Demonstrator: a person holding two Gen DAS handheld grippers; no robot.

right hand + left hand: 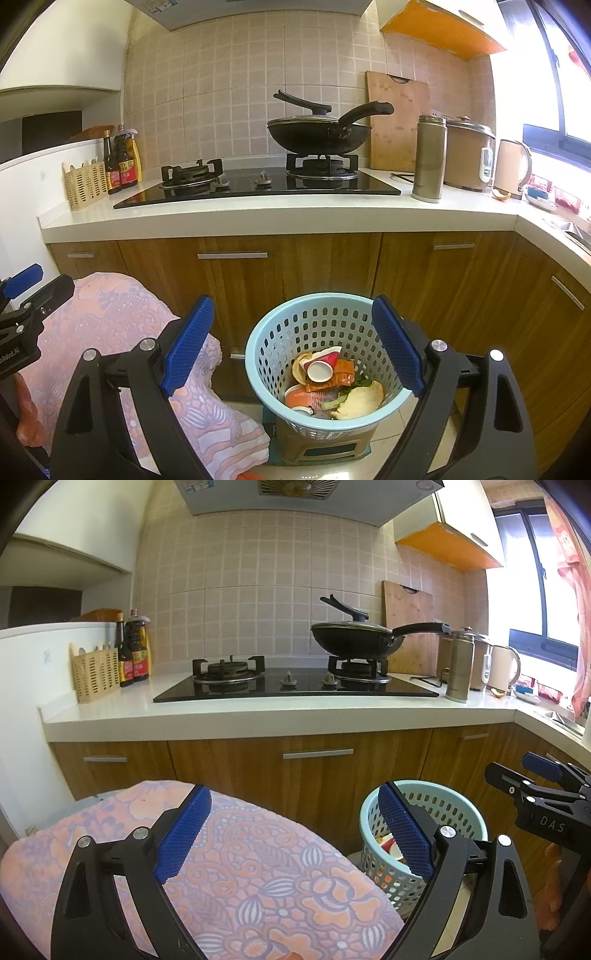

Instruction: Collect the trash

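Trash (328, 384) is sitting collected in the blue basket (280, 332), so both hand-held grippers, right (293, 347) and left (295, 834), are hovering spread, pinching nothing.

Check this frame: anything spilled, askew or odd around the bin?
Nothing spilled. One oddity: the bin stands raised on a small stool, not on the floor. Its trash stays inside. Both grippers are open and empty.

The basket (325, 369) sits on a stool (325, 448) before the cabinets (295, 269), holding trash (328, 384). A cloth-covered mound (122, 332) lies at its 9 o'clock. On the counter (258, 218) behind, a wok (317, 134) stands at 12 o'clock, a flask (428, 158) at 1 o'clock.
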